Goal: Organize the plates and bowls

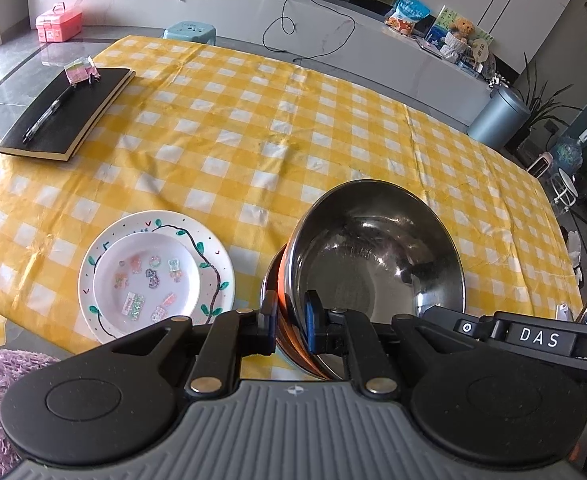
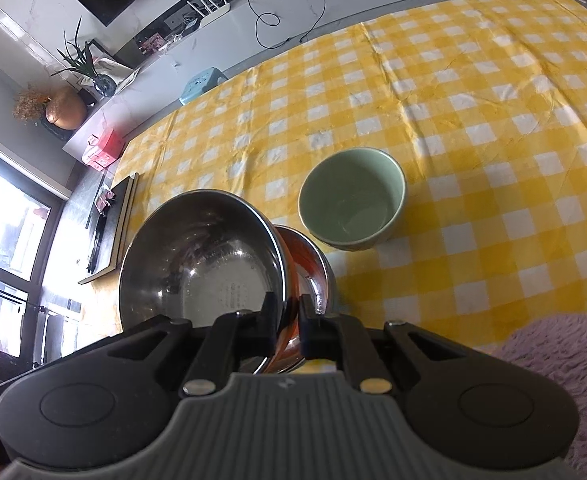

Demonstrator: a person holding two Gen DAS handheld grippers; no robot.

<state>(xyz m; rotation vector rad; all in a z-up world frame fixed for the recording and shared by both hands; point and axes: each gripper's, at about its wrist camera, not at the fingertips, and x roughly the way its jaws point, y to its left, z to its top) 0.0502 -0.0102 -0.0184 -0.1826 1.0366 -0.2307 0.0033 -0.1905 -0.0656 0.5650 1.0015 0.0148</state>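
steel bowl (image 1: 377,248), tilted, nested in a second steel bowl (image 2: 313,272) over the near part of the yellow checked cloth (image 1: 253,120). left gripper (image 1: 291,320): fingers narrow, pinching the bowl rims. right gripper (image 2: 287,316): fingers narrow, pinching the rims opposite. green bowl (image 2: 353,196) just beyond, upright. two stacked plates (image 1: 153,272) to the left. black notebook (image 1: 69,112) with pen (image 1: 49,114), far left.

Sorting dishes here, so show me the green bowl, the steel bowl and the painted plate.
green bowl (image 2: 351,200), right wrist view, inner wall.
steel bowl (image 1: 373,256), left wrist view, inside bottom.
painted plate (image 1: 213,248), left wrist view, rim.
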